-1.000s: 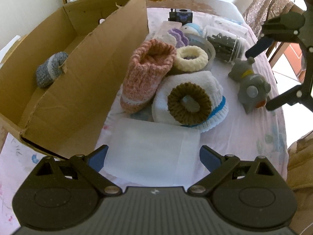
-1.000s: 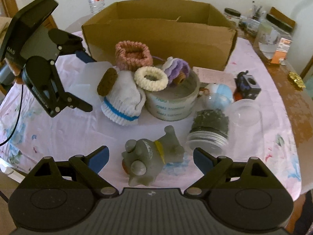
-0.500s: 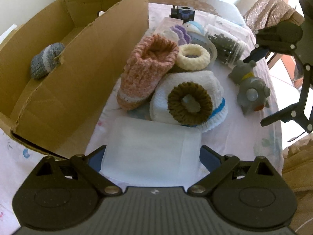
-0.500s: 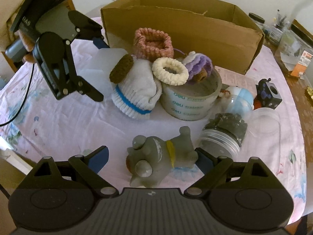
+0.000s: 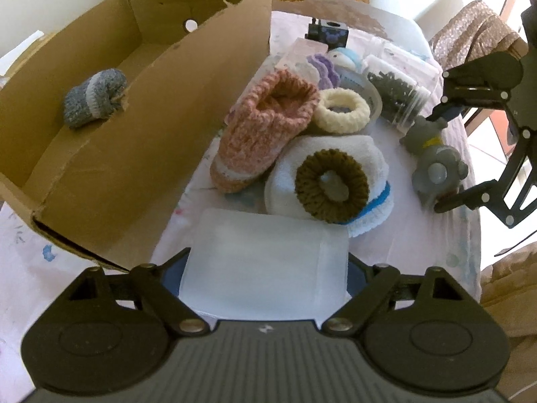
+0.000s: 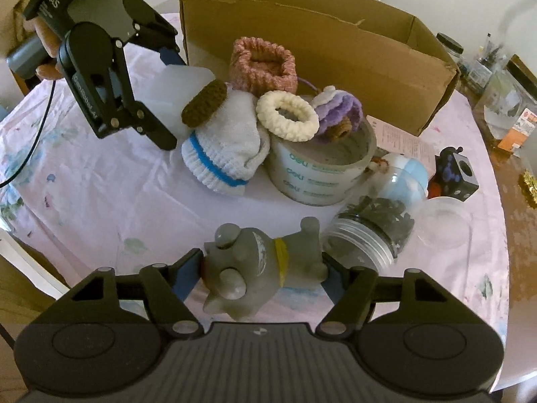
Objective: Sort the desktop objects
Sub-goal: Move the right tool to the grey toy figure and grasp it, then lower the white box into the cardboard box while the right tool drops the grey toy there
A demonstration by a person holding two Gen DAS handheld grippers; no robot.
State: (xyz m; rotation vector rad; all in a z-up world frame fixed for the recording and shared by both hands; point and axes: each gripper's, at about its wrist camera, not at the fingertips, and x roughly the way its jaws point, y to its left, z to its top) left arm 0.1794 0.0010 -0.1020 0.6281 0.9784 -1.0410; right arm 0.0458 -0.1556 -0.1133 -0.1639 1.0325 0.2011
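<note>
My left gripper (image 5: 263, 268) is shut on a translucent white plastic box (image 5: 265, 262), also seen in the right wrist view (image 6: 174, 84). My right gripper (image 6: 263, 277) has its fingers against both sides of a grey rubber dog toy (image 6: 258, 268), also seen in the left wrist view (image 5: 433, 164). A cardboard box (image 5: 110, 107) stands at the left with a grey knitted bootie (image 5: 94, 97) inside. A pink knitted bootie (image 5: 265, 134), a white sock with a blue stripe (image 5: 335, 181) and a brown ring (image 5: 332, 184) lie beside the box.
A cream ring (image 6: 287, 116) and a purple knit piece (image 6: 339, 107) rest on a large tape roll (image 6: 319, 168). A clear jar of dark bits (image 6: 369, 231), a blue-white ball (image 6: 409, 174), a black cube (image 6: 456, 174) and a clear lid (image 6: 443, 221) lie at the right.
My right gripper moved forward and closed around the dog toy. My left gripper closed onto the translucent box and shifted slightly forward.
</note>
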